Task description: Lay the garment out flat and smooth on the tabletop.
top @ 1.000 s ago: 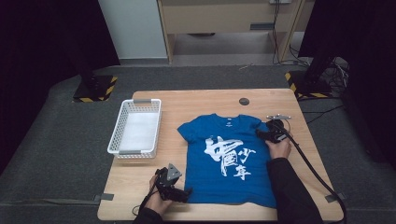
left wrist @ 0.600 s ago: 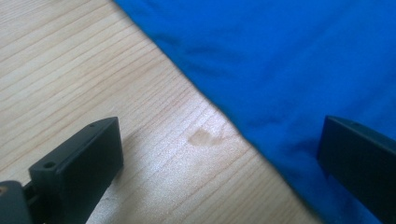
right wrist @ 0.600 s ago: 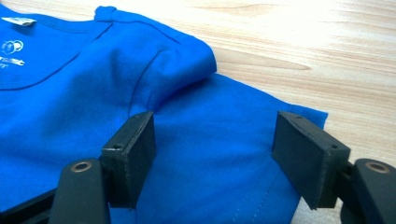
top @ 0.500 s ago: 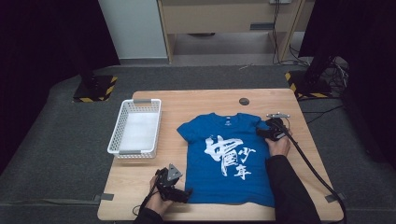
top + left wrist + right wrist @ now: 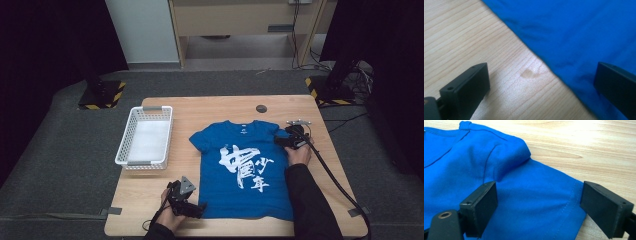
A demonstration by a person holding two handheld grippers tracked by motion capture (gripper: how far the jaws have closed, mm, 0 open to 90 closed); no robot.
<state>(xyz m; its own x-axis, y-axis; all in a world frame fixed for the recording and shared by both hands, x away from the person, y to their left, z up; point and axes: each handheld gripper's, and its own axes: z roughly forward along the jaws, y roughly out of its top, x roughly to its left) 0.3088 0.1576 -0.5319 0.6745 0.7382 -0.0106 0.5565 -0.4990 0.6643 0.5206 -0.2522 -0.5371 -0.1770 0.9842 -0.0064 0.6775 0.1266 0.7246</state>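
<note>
A blue T-shirt (image 5: pixel 240 165) with white characters lies flat on the wooden table (image 5: pixel 210 107), collar toward the far edge. My right gripper (image 5: pixel 278 140) sits at the shirt's right sleeve (image 5: pixel 541 200); its jaws have just been opening and now stand wide, straddling the sleeve without pressing it. My left gripper (image 5: pixel 200 208) rests low at the shirt's near-left hem (image 5: pixel 564 72), open, with the hem edge and bare wood between its jaws. In its own view the left gripper (image 5: pixel 541 85) stands astride that edge.
A white plastic basket (image 5: pixel 146 137) stands on the table's left side. A small dark round disc (image 5: pixel 261 108) lies near the far edge. The right gripper's cable (image 5: pixel 335 180) trails off the table's near right. Black stands with striped bases flank the far corners.
The right gripper's jaws have spread apart at the sleeve. Both hands stay where they were, and the shirt lies unchanged.
</note>
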